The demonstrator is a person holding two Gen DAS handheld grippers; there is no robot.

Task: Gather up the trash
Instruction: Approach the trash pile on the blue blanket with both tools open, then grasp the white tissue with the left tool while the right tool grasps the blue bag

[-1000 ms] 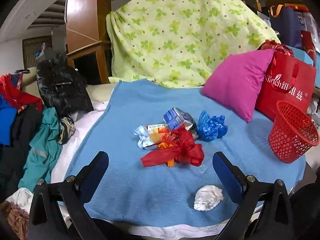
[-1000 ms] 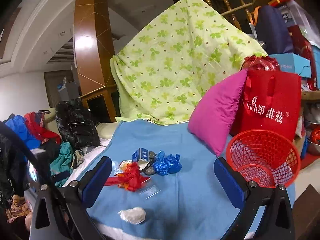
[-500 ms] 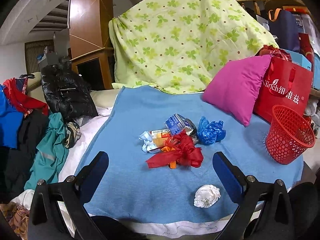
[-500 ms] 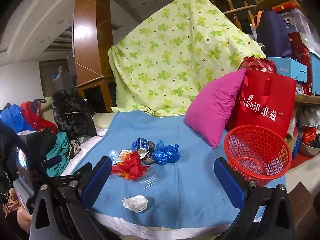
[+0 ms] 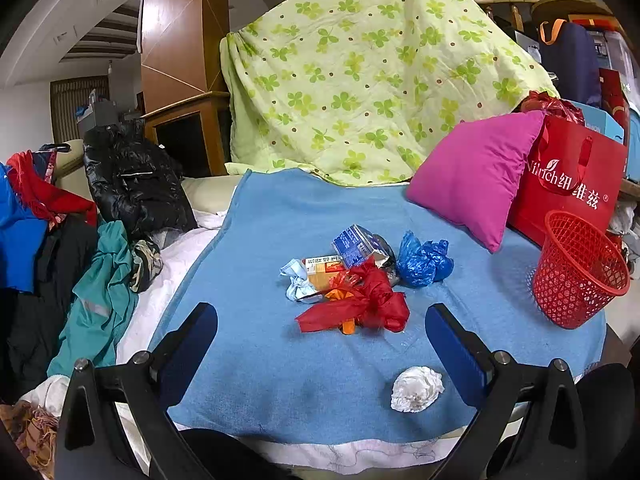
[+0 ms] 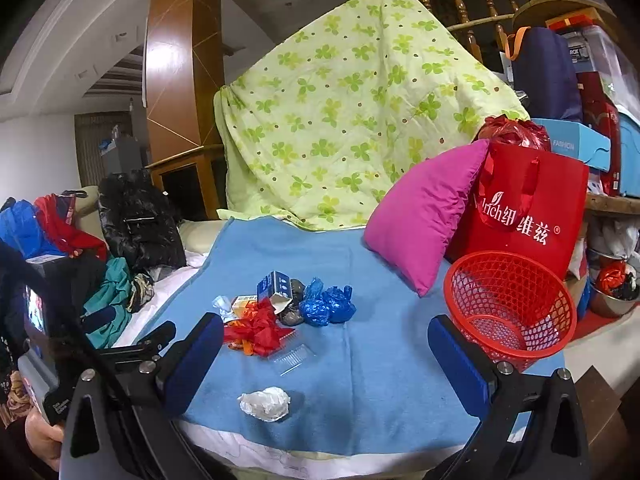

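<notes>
A heap of trash lies mid-blanket: a red plastic bag [image 5: 362, 306] [image 6: 260, 330], a crumpled blue bag [image 5: 424, 260] [image 6: 326, 306], a blue carton [image 5: 354, 246] [image 6: 274, 286], an orange box [image 5: 322, 270] and a pale blue scrap [image 5: 296, 282]. A white paper wad [image 5: 416, 390] [image 6: 265, 402] lies alone near the front edge. A clear plastic tray [image 6: 294, 358] sits beside the red bag. The red mesh basket [image 5: 578, 274] [image 6: 510, 310] stands at the right. My left gripper [image 5: 322, 344] and right gripper [image 6: 326, 362] both hover open and empty, short of the trash.
The blue blanket [image 5: 280, 216] covers a bed. A pink pillow [image 5: 474, 174], a red paper bag [image 5: 572, 182] and a green-patterned quilt [image 5: 360, 80] stand behind. Clothes [image 5: 100, 280] are piled at the left. A hand [image 6: 40, 438] holds the left gripper's body.
Both cameras have pulled back and risen slightly, so the blanket's front edge shows more. The trash and basket have not moved. Both grippers stay open.
</notes>
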